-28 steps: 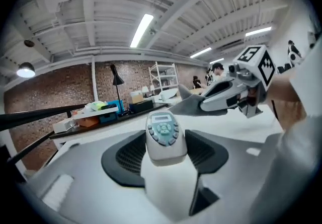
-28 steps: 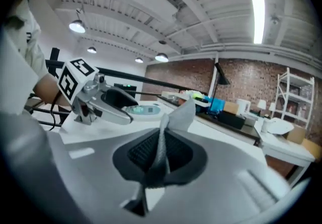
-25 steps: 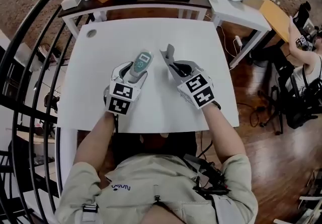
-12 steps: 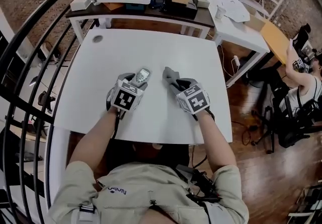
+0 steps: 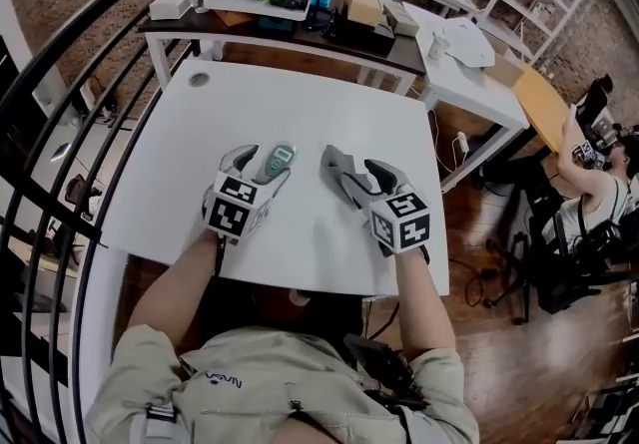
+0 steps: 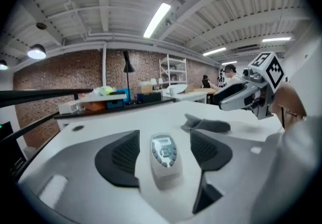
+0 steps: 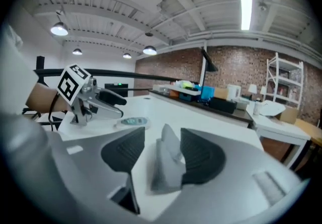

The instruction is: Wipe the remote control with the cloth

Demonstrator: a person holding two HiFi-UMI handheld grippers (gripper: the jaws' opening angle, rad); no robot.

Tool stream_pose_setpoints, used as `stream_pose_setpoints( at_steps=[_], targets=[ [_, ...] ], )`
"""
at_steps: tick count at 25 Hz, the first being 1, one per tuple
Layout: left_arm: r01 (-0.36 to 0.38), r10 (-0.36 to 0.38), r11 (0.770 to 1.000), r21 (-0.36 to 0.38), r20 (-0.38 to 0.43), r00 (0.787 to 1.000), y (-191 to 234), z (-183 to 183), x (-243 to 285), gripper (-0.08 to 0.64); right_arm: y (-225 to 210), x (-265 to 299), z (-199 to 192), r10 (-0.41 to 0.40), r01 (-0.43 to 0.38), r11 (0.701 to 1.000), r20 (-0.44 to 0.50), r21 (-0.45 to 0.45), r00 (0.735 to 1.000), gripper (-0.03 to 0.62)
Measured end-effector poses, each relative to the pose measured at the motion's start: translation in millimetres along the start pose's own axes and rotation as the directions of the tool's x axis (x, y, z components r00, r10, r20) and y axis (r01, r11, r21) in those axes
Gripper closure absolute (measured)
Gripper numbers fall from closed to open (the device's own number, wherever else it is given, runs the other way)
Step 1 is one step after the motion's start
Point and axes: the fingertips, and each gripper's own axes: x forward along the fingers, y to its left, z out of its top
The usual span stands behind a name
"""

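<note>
- Opening both pairs of tongs is what we have just been doing. The left tongs (image 5: 258,168) now stand wide, and the remote control (image 5: 279,160) lies flat on the desk (image 5: 329,93) between their pads with a gap on each side.
- We see the right tongs (image 5: 364,178) spread wide too. The cloth (image 5: 334,165) slumps between the pads in a grey fold, leaning toward the 3 o'clock pad, and we see no pinch on it.
- We place the remote control near the middle of the desk, its display end toward 12 o'clock. The cloth lies at its 3 o'clock, close by but apart.
- We judge that both things are now let go. With the cloth off the remote control, no wiping is under way, so the pass is either finished or paused.
- Compared with a second ago, the left tongs then gripped the remote control by its lower end, and the right tongs clamped the cloth so that it stood up in a peak. Half a second ago both were already lower and the right tongs were partly open. Now each thing rests on the desk on its own.
</note>
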Motion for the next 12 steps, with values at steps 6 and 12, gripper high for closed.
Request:
stream_pose_setpoints(
  at_steps=[6, 12],
  targets=[
    [-0.03, 0.073, 0.994, -0.102, 0.457, 0.886, -17.0, 69.4, -103.3, 0.405, 58.7, -60.1, 43.0, 0.044, -0.029, 0.998, 0.293, -0.053, 0.955, 0.515],
    [-0.003, 0.012, 1.0, -0.016, 0.637, 0.771, -76.7, 72.2, -184.8, 0.554, 130.0, -91.9, 39.8, 0.149, -0.142, 0.989, 0.39, -0.045, 0.909, 0.588]
  ],
)
